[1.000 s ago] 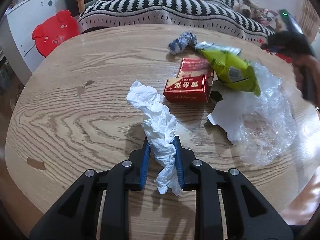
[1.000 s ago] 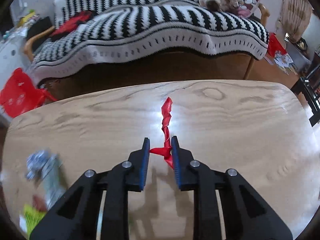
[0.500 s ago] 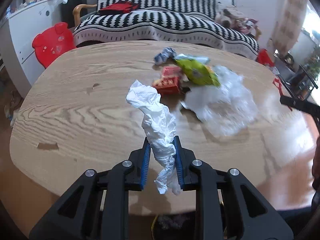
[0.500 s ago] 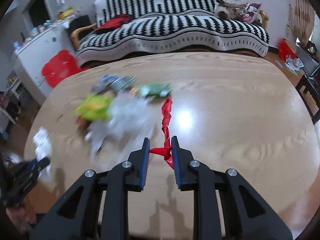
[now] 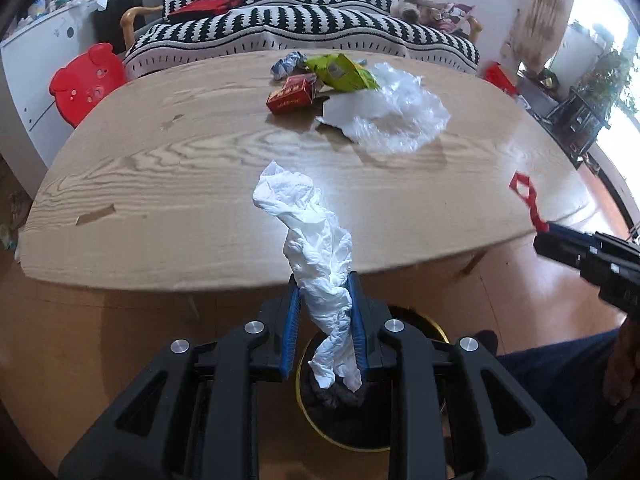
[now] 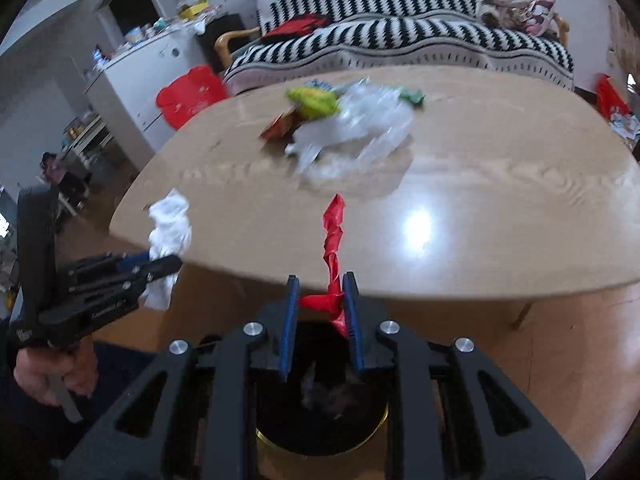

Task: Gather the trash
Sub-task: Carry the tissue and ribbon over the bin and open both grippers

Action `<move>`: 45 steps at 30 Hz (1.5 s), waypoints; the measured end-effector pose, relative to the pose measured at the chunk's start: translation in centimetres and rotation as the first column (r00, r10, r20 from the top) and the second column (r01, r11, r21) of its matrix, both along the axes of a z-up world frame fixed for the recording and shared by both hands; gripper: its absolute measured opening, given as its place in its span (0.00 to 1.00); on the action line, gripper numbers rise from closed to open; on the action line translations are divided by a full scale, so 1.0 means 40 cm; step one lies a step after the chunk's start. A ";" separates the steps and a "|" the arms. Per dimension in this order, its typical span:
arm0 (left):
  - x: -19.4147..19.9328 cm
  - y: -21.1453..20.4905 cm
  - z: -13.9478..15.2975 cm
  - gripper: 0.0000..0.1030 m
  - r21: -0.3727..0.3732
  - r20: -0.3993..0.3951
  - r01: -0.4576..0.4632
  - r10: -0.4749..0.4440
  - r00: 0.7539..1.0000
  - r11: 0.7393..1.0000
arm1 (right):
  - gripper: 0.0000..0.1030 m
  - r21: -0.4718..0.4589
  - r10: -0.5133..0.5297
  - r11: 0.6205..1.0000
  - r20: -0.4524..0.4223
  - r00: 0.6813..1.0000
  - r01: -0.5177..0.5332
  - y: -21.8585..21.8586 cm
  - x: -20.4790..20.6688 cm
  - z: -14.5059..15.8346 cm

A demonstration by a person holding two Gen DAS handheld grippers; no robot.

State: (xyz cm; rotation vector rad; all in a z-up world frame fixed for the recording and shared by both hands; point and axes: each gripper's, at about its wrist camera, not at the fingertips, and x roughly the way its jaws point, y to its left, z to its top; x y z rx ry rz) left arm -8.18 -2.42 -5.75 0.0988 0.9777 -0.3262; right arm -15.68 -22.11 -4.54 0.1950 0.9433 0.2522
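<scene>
My left gripper (image 5: pixel 325 300) is shut on a crumpled white tissue (image 5: pixel 312 236) and holds it off the table's front edge, above a black bin with a gold rim (image 5: pixel 436 330) on the floor. My right gripper (image 6: pixel 320 300) is shut on a twisted red wrapper (image 6: pixel 333 236), also above the bin (image 6: pixel 320 436). Each gripper shows in the other's view: the right one (image 5: pixel 548 234) with the red wrapper (image 5: pixel 526 196), the left one (image 6: pixel 160 264) with the tissue (image 6: pixel 170 224). More trash lies on the wooden table (image 5: pixel 168 184): a red box (image 5: pixel 291 94), a yellow-green packet (image 5: pixel 340 74), clear plastic (image 5: pixel 396 114) and a blue-white wad (image 5: pixel 288 63).
A striped sofa (image 5: pixel 304 28) stands behind the table. A red stool (image 5: pixel 86 82) and a white cabinet (image 5: pixel 32 56) are at the left. Shelves and plants (image 5: pixel 588 96) are at the right. The bin holds dark scraps.
Both grippers have pulled back from over the table to beyond its front edge with their trash still held. The bin has come into view beneath them.
</scene>
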 end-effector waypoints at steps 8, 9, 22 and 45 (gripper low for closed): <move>-0.094 -0.034 -0.087 0.22 0.045 -0.096 0.103 -0.098 0.991 0.994 | 0.22 0.013 0.088 0.996 -0.150 0.985 -0.087 0.065 -0.051 -0.118; -0.102 -0.047 -0.101 0.22 0.051 -0.114 0.128 -0.121 0.986 0.990 | 0.22 0.015 0.099 0.995 -0.171 0.980 -0.098 0.074 -0.048 -0.131; -0.109 -0.085 -0.145 0.22 0.032 -0.206 0.190 -0.180 0.962 0.981 | 0.23 0.032 0.112 0.994 -0.265 0.958 -0.108 0.091 -0.023 -0.180; -0.097 -0.091 -0.184 0.47 0.029 -0.258 0.188 -0.174 0.950 0.982 | 0.51 0.052 0.100 0.995 -0.256 0.961 -0.090 0.073 -0.024 -0.168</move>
